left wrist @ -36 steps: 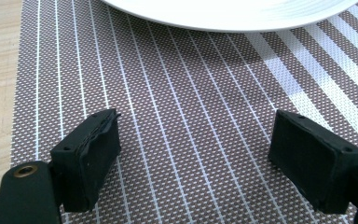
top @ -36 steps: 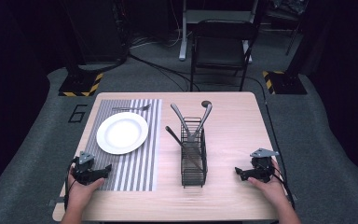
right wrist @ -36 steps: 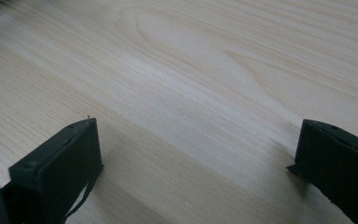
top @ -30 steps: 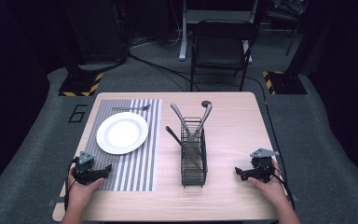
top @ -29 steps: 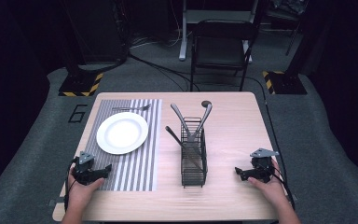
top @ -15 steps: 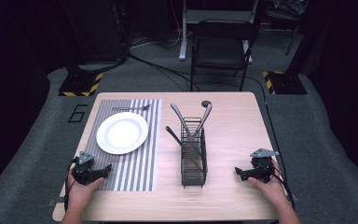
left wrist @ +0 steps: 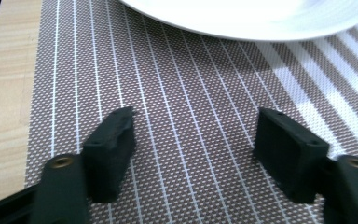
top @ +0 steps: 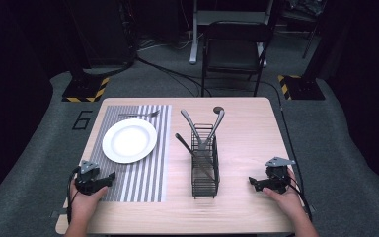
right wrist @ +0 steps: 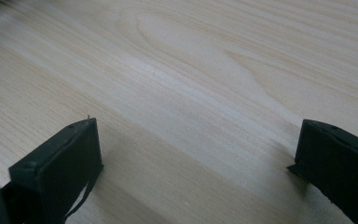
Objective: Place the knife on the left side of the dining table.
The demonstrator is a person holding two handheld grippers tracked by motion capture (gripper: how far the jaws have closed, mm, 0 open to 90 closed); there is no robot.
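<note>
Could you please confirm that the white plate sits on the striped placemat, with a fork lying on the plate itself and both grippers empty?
Not quite: the fork lies on the striped placemat beyond the white plate, not on it, as the high view shows. The rest holds: the plate sits on the placemat, and the left gripper and right gripper hold nothing.

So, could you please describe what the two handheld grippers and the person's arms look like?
Both grippers are black. The left gripper and the right gripper each carry a grey three-cornered plate on top and trail a black cable. Up close, the jaws end in blocky black pads on arms with brass-coloured fasteners. The forearms are bare, with no sleeves in sight.
</note>
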